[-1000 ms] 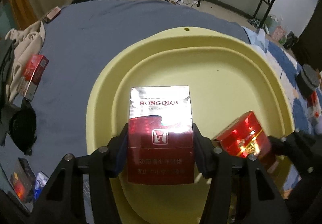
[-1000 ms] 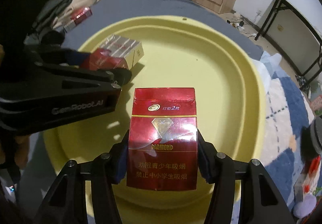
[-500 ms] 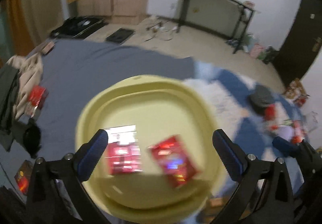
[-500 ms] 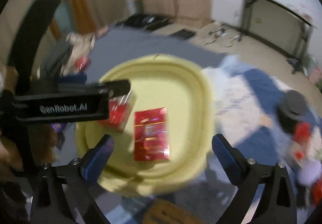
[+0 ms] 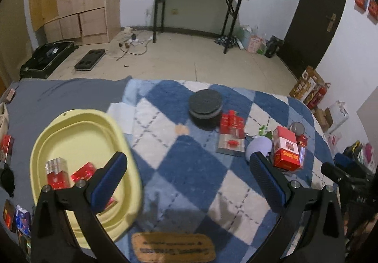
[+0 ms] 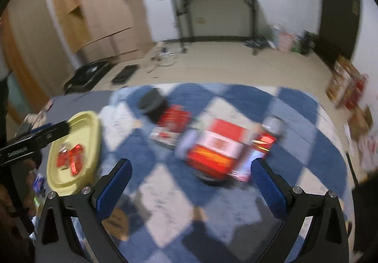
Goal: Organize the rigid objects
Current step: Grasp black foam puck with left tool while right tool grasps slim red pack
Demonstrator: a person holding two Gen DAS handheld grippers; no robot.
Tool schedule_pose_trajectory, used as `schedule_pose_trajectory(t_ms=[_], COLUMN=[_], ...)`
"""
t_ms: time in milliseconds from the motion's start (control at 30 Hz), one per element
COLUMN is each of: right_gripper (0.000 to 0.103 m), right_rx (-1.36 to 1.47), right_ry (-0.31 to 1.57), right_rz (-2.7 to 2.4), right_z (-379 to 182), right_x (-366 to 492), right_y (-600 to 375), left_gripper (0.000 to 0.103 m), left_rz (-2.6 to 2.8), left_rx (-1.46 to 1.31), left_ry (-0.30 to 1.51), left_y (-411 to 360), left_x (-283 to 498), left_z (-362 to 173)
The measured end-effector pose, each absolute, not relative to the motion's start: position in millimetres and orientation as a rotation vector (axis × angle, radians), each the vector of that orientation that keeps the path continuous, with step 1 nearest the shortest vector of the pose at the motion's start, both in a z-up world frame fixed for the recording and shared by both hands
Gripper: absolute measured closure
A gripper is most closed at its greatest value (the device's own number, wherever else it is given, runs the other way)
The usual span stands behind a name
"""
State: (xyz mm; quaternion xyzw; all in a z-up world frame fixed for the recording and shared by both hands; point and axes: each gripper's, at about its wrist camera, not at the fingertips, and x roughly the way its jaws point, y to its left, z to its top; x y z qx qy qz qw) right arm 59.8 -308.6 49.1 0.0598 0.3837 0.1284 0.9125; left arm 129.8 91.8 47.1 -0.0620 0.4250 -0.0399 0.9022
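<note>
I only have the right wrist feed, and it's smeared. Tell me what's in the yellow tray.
Observer: Two cigarette packs show in the yellow tray: a silver-topped pack and an all-red pack beside it.
Operator: Report the left gripper's jaws.
Observer: The left gripper is open, with nothing between its fingers.
Operator: Describe that big red blur ahead.
Observer: It's a red-and-white box, standing upright beside a lavender round object.
</note>
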Motion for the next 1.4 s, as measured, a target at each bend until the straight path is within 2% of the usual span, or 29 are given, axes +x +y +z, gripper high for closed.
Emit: schedule_pose_trajectory(t_ms=[400,633,800,867,900,933,967,1033,1067,1200,1400], right_gripper=[0.003,0.014,0.016,0.026,0.028,0.033,0.041,0.05,0.06,0.082,0.081], right_rx=[0.536,0.556,0.595,0.597,0.598,0.598,0.6,0.615,0.612,0.522,0.473], right_ry=[0.969,1.014,1.017,1.015,1.014,1.017,1.022,1.047,1.053,1.048,0.926], right_rz=[0.174,0.107,0.125,0.146,0.147,0.146,0.141,0.164,0.171,0.178,0.148], right_z=[-10.3,-34.5,-42.4,-41.8,-41.9,-42.5,-42.4,-45.9,-44.8,-39.6,-9.0], right_x=[136.1,169.5,169.3,169.0,168.4,168.4,167.9,167.6,166.2,164.7,143.2], right_y=[-397.0,-389.8,-388.8,-391.3,-393.2,-394.4,-395.3,-395.3,-392.5,-377.3,-398.3], left_gripper=[0.0,0.0,0.001,0.009,0.024,0.032,0.032,0.033,0.033,0.033,0.033], left_rz=[-0.062,-0.053,-0.073,-0.085,-0.096,-0.09,-0.082,-0.098,-0.098,-0.09,-0.082], left_rx=[-0.07,-0.057,-0.104,-0.141,-0.162,-0.165,-0.162,-0.17,-0.168,-0.149,-0.117], left_ry=[0.969,1.023,1.083,1.093,1.093,1.095,1.083,1.071,1.071,1.051,0.967], left_y=[51.8,37.8,35.2,37.2,37.4,36.8,36.7,35.8,36.0,38.4,63.2], left_x=[230.1,297.5,324.8,324.9,323.0,320.4,316.3,311.5,310.1,297.9,262.8], left_z=[6.2,-26.6,-53.2,-58.5,-60.6,-62.4,-62.5,-60.7,-59.9,-47.9,2.2])
